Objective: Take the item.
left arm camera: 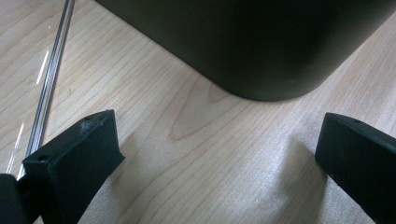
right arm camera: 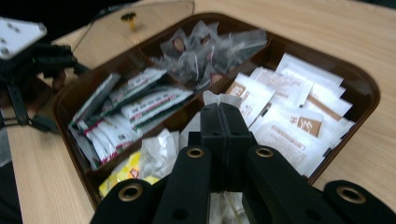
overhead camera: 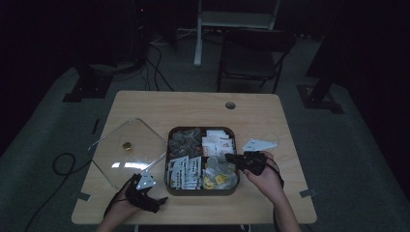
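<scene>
Our right gripper [right arm camera: 223,122] is clamped on a thin, crinkly packet [right arm camera: 215,99] just above the tray [right arm camera: 359,88]; light and slippery, we pinch its edge. Our left gripper [left arm camera: 215,154] stands apart on the tabletop [left arm camera: 187,140] before the tray.

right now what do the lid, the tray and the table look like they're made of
Lid: clear glass or acrylic, hard to say which; the wood shows through it and a light glares off it, with a small brass-looking knob. Tray: dark brown, smooth and faintly glossy, possibly plastic or lacquered wood. Table: pale wood or wood-look laminate, with visible grain.
</scene>
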### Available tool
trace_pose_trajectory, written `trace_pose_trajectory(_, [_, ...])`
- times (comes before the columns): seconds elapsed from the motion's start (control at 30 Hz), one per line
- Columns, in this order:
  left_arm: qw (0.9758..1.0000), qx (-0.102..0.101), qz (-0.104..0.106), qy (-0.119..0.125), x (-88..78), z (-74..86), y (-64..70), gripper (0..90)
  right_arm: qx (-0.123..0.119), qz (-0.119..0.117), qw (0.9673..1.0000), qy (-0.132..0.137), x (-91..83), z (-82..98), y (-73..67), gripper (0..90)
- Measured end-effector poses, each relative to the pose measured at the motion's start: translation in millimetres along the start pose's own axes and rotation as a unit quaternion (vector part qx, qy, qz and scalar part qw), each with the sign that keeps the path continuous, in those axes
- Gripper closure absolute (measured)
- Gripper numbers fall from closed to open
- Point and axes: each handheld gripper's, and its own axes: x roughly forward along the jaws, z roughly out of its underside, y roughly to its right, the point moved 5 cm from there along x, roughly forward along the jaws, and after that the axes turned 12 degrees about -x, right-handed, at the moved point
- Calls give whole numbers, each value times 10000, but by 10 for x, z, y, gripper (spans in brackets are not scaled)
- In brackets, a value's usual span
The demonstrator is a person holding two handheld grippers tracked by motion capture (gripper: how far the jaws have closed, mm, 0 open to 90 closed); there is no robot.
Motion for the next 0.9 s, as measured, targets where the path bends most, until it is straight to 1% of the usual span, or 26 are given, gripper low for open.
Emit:
trace_pose_trajectory(0.13, [10000,0,-1,0,0,0,0,5,16,15,10000,73,-32,-32,6,900])
trace_pose_trajectory(0.27, [10000,2,0,-1,0,0,0,5,-15,46,9998,182,-75,-97,16,900])
trace_pose_trajectory(0.43, [10000,11,1,-10,-1,0,-2,5,9,36,9995,318,-128,-185,25,900])
trace_pose_trajectory(0.63, [10000,-2,1,-3,0,0,0,5,12,108,9988,478,-198,-290,62,900])
trace_pose_trajectory(0.7, [10000,1,0,-3,0,0,0,5,21,79,9987,493,-210,-306,63,900])
trace_pose_trajectory(0.83, [10000,0,0,-16,-2,0,0,5,20,135,9982,585,-279,-384,103,900])
trace_pose_trajectory(0.9, [10000,0,-1,-9,-1,0,0,5,7,230,9979,605,-313,-414,139,900])
